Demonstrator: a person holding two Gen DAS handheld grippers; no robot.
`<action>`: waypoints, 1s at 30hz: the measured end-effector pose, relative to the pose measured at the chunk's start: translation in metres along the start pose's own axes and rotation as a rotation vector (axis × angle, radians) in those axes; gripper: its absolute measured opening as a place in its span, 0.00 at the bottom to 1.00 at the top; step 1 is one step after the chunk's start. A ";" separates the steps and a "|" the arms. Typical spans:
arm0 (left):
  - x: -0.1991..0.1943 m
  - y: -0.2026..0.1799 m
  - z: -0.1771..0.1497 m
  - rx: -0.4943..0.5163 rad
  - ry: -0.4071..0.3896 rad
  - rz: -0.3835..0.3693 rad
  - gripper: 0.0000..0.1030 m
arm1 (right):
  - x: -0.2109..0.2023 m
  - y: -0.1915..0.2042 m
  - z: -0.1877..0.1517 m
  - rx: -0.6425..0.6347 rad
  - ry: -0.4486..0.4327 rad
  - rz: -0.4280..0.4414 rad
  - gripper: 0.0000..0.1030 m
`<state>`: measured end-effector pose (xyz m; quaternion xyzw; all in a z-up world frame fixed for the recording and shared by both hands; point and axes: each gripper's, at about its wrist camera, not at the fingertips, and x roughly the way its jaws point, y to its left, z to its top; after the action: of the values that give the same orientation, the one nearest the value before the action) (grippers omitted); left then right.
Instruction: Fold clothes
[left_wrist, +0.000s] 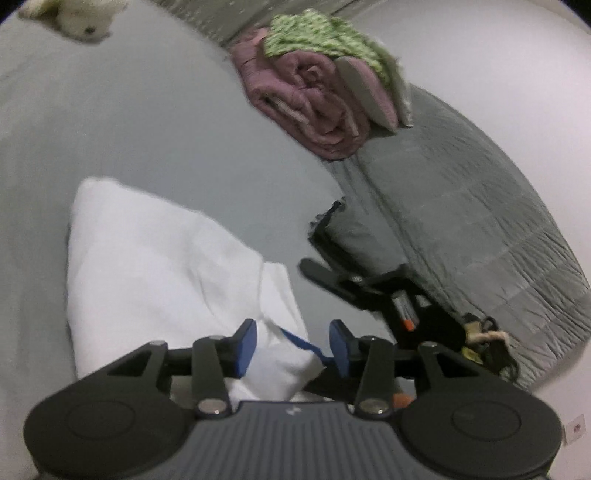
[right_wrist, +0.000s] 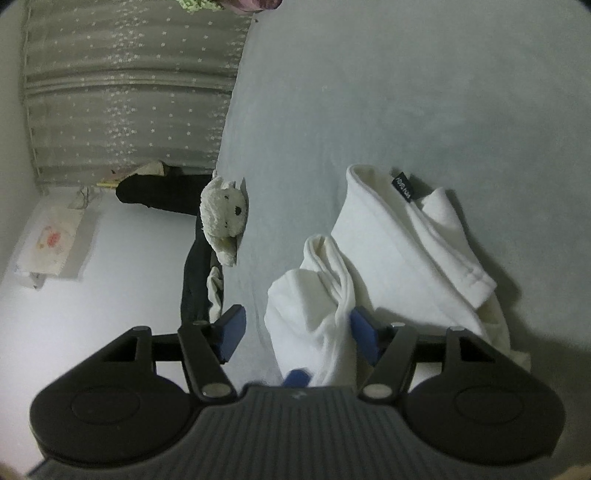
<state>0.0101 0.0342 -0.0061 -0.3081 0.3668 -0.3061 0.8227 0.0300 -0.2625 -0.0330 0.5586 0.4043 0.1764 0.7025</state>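
Observation:
A white garment (left_wrist: 155, 258) lies partly folded on the grey bed sheet (left_wrist: 166, 122). In the right wrist view the same garment (right_wrist: 388, 258) shows a black neck label (right_wrist: 402, 186) and bunched folds. My left gripper (left_wrist: 293, 345) is open, its blue pads on either side of a fold of the white cloth without clamping it. My right gripper (right_wrist: 295, 328) is open, with bunched white cloth lying between the pads and against the right one. The right gripper also shows in the left wrist view (left_wrist: 369, 288), to the right of the garment.
A rolled pink blanket (left_wrist: 314, 99) with a green knitted cloth (left_wrist: 325, 37) on it lies at the bed's far edge by a grey quilt (left_wrist: 461, 221). A white plush toy (right_wrist: 225, 214) sits at the bed's edge by dark clothes (right_wrist: 162, 192).

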 end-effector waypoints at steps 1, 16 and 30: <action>-0.006 -0.001 0.001 0.017 -0.011 -0.002 0.42 | 0.002 0.000 0.000 -0.007 0.000 -0.006 0.65; -0.008 -0.004 -0.023 0.279 0.092 0.110 0.25 | 0.035 0.025 -0.034 -0.355 -0.018 -0.209 0.48; -0.030 -0.003 -0.008 0.258 -0.134 0.185 0.36 | -0.005 0.035 -0.032 -0.495 -0.124 -0.137 0.20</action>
<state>-0.0132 0.0524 0.0047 -0.1847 0.2958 -0.2523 0.9026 0.0098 -0.2340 -0.0004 0.3510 0.3419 0.1872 0.8514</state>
